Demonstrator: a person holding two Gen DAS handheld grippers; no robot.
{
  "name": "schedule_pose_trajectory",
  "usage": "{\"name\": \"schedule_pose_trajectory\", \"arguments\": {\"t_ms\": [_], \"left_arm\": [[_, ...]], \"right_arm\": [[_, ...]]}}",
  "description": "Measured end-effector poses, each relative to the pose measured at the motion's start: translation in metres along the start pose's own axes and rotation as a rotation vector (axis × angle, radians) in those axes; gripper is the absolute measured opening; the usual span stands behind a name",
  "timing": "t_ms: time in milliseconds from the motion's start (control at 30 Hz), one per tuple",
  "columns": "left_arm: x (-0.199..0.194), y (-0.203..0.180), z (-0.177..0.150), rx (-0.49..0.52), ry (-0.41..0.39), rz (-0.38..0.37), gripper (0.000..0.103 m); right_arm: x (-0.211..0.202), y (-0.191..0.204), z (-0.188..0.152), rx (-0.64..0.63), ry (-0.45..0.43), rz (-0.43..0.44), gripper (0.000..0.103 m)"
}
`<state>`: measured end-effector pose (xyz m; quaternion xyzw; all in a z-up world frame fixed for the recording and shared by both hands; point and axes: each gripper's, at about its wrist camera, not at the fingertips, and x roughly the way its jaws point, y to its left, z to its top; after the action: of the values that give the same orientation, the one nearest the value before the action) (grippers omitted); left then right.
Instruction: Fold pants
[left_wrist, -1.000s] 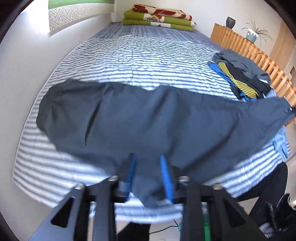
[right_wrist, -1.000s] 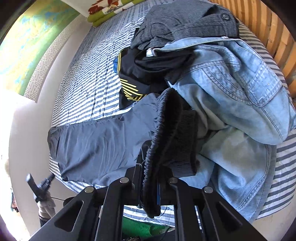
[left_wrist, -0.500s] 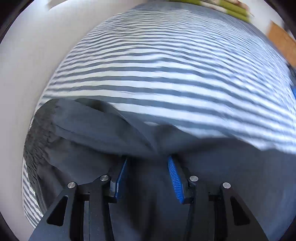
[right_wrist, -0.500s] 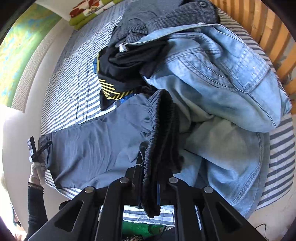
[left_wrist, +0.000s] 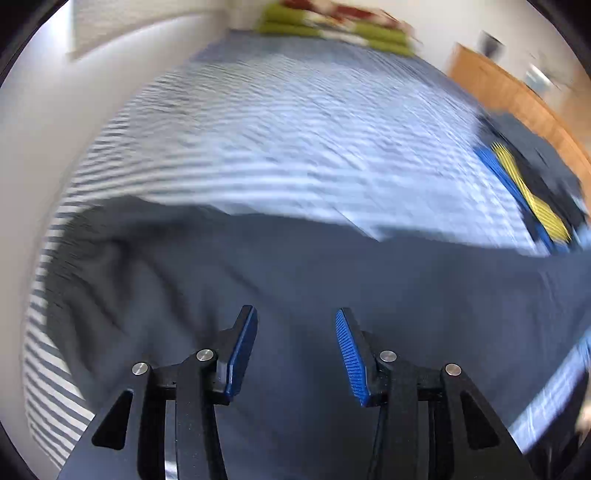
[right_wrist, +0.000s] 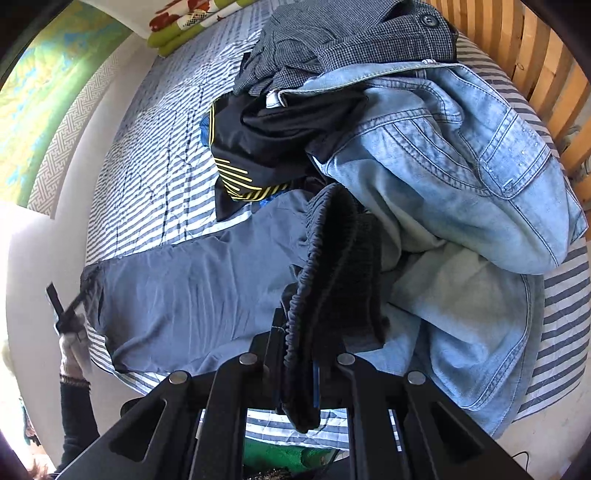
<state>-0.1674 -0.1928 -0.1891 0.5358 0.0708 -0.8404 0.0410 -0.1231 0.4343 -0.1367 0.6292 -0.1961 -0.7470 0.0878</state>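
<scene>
Dark grey-blue pants (right_wrist: 184, 288) lie stretched across the striped bed (right_wrist: 147, 166), legs to the left. My right gripper (right_wrist: 297, 354) is shut on the gathered elastic waistband (right_wrist: 332, 258), which stands up between its fingers. In the left wrist view my left gripper (left_wrist: 294, 311) hangs open just above the pants (left_wrist: 332, 266) near their leg end, its blue pads (left_wrist: 242, 350) apart with nothing pinched. The right wrist view shows the left gripper (right_wrist: 62, 306), held in a hand, beside the hem (right_wrist: 88, 280) at the bed's left edge.
A light denim jacket (right_wrist: 461, 184), a grey checked garment (right_wrist: 351, 37) and a black piece with yellow stripes (right_wrist: 251, 158) are piled by the waistband. A wooden slatted rail (right_wrist: 535, 74) borders the bed. Folded green bedding (left_wrist: 332, 26) lies at the far end. A white wall (left_wrist: 55, 129) runs along the left.
My left gripper has swung left along the pants toward the leg end and dropped closer to the cloth. The right gripper has kept its hold on the waistband in place.
</scene>
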Motion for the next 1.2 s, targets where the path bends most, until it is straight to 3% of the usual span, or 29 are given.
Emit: {"name": "schedule_pose_trajectory", "arguments": {"t_ms": [67,133,167,200,233,300,333,400,433,533,600,667,767,833,933,1033,1100,1200], "left_arm": [[0.011,-0.026,-0.019,0.083,0.054,0.015,0.048],[0.029,-0.033,-0.031,0.125,0.091,0.119,0.050],[0.040,-0.025,-0.031,0.118,0.101,0.194,0.050],[0.047,-0.013,-0.031,0.093,0.096,0.239,0.064],[0.047,-0.002,-0.027,0.040,0.065,0.250,0.068],[0.045,0.015,-0.025,0.008,0.046,0.409,0.064],[0.039,0.020,-0.025,-0.022,0.025,0.408,0.063],[0.019,0.020,-0.031,-0.097,-0.009,0.224,0.063],[0.010,0.013,-0.034,-0.085,-0.032,0.175,0.063],[0.000,-0.020,-0.053,0.046,-0.016,0.135,0.063],[0.002,-0.030,-0.063,0.054,0.020,0.119,0.063],[-0.008,-0.051,-0.071,0.077,-0.008,0.095,0.061],[-0.027,-0.102,-0.077,0.170,-0.063,-0.028,0.060],[-0.028,-0.140,-0.084,0.267,-0.049,-0.110,0.060],[0.003,-0.175,-0.086,0.342,0.021,-0.133,0.060],[0.040,-0.205,-0.105,0.386,0.164,-0.158,0.060],[0.032,-0.226,-0.116,0.446,0.142,-0.118,0.060],[0.011,-0.215,-0.103,0.370,0.099,-0.190,0.062]], "right_arm": [[0.000,0.000,-0.002,0.000,0.000,0.010,0.010],[0.003,0.000,-0.005,-0.009,0.009,0.009,0.010],[0.005,0.000,-0.006,-0.020,0.013,-0.003,0.010],[0.008,0.000,-0.007,-0.023,0.015,-0.022,0.010],[0.011,-0.003,-0.007,-0.010,0.020,-0.029,0.010],[0.016,-0.010,-0.008,0.013,0.038,-0.023,0.010],[0.018,-0.012,-0.008,0.017,0.041,-0.033,0.010],[0.020,-0.012,-0.010,0.012,0.047,-0.034,0.010],[0.019,-0.010,-0.011,0.005,0.046,-0.032,0.010],[0.015,-0.006,-0.011,-0.017,0.035,-0.017,0.010],[0.014,-0.003,-0.010,-0.026,0.029,-0.014,0.010],[0.013,-0.001,-0.009,-0.028,0.026,-0.009,0.010],[0.010,0.004,-0.011,-0.042,0.019,-0.001,0.010],[0.010,0.005,-0.012,-0.048,0.017,0.000,0.010],[0.009,0.006,-0.012,-0.050,0.013,0.004,0.010],[0.007,0.005,-0.011,-0.060,0.010,-0.003,0.010],[0.004,0.003,-0.011,-0.065,0.008,-0.022,0.010],[-0.003,-0.001,-0.012,-0.056,0.007,-0.021,0.010]]}}
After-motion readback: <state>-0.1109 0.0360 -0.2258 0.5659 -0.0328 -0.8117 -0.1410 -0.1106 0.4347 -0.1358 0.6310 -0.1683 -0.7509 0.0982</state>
